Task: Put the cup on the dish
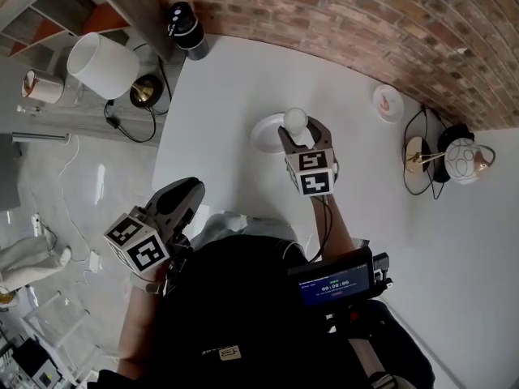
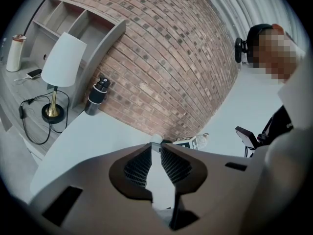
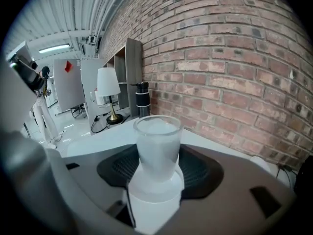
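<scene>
The right claw (image 1: 302, 134) is clamped on the cup (image 3: 157, 141), with the dish (image 1: 264, 134) just under its tips and to their left. If the cup is let go off-centre it may land on the rim and topple onto the worktop (image 1: 243, 79). The left claw (image 1: 188, 191) is well behind, nearly closed and empty.

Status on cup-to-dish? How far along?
Done: cup grasped, right gripper shut on it. In hand: cup held over the dish edge; contact unclear. Remaining: set down, release. Left gripper idle, empty.
</scene>
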Action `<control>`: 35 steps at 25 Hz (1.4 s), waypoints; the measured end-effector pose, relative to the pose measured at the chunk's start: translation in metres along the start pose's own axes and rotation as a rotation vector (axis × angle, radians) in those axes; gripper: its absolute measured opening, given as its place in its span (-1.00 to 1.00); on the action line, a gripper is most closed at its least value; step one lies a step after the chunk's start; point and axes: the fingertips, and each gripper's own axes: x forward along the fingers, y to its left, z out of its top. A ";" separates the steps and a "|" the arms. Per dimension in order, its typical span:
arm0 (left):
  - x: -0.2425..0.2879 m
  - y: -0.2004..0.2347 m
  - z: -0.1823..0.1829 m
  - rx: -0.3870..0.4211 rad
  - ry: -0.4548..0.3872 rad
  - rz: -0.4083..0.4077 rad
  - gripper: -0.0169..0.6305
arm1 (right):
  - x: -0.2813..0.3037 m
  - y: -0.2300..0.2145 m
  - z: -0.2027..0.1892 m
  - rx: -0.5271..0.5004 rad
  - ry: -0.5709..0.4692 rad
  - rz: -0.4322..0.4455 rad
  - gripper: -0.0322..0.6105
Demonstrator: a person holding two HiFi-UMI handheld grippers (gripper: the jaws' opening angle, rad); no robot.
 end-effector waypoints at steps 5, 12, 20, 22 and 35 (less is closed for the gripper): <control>-0.003 0.006 -0.009 -0.040 -0.010 0.020 -0.76 | 0.022 0.006 -0.013 0.009 0.021 0.031 -0.10; -0.008 0.012 -0.017 -0.078 -0.015 0.072 -0.76 | 0.049 0.011 -0.036 0.030 0.057 0.063 -0.10; -0.010 0.019 -0.027 -0.116 -0.006 0.124 -0.76 | 0.075 0.013 -0.063 0.037 0.102 0.089 -0.10; -0.010 0.020 -0.029 -0.126 -0.004 0.135 -0.76 | 0.080 0.015 -0.068 0.034 0.111 0.097 -0.10; -0.012 0.021 -0.039 -0.145 0.000 0.167 -0.76 | 0.092 0.016 -0.084 0.027 0.138 0.106 -0.10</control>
